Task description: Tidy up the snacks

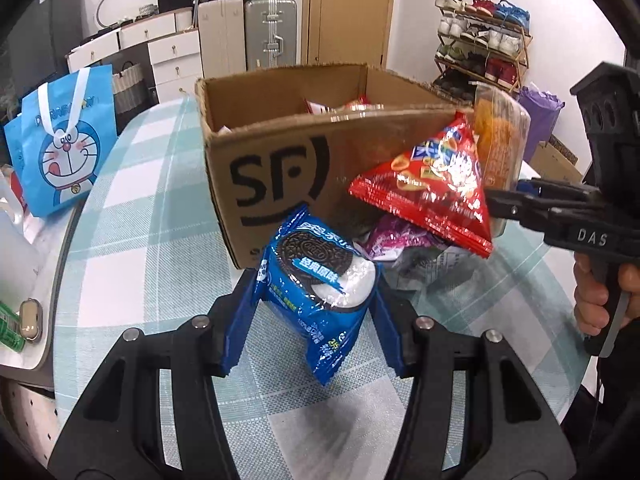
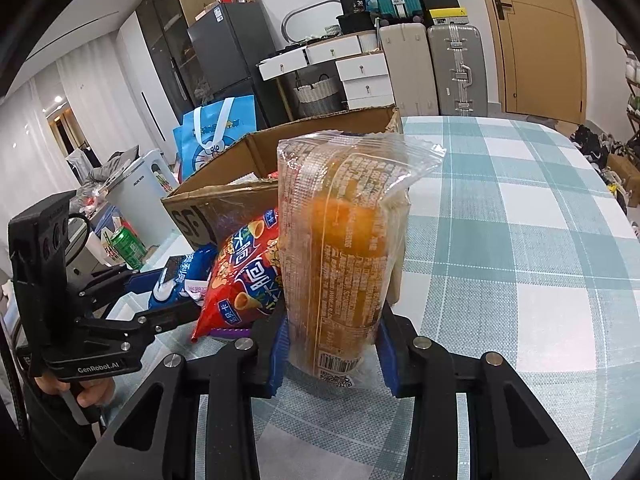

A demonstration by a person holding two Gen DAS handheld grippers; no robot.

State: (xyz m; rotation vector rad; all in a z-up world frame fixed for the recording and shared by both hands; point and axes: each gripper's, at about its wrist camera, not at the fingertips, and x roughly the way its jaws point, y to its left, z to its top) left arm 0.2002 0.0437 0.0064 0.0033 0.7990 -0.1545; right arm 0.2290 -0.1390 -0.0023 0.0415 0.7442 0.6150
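My left gripper (image 1: 314, 312) is shut on a blue Oreo packet (image 1: 320, 280) and holds it above the table, just in front of the open cardboard box (image 1: 272, 168). My right gripper (image 2: 332, 344) is shut on a clear packet of orange pastry (image 2: 340, 248), held upright beside the box's right corner; the packet also shows in the left wrist view (image 1: 500, 140). A red snack bag (image 1: 432, 184) leans against the pastry packet and the box (image 2: 224, 200). A purple packet (image 1: 396, 236) lies under it. Several snacks sit inside the box.
The table has a teal checked cloth (image 2: 520, 240). A blue Doraemon bag (image 1: 64, 148) stands at the table's left edge. A green can (image 2: 128, 244) stands off the table's left. Suitcases, drawers and a shoe rack (image 1: 484, 48) stand behind.
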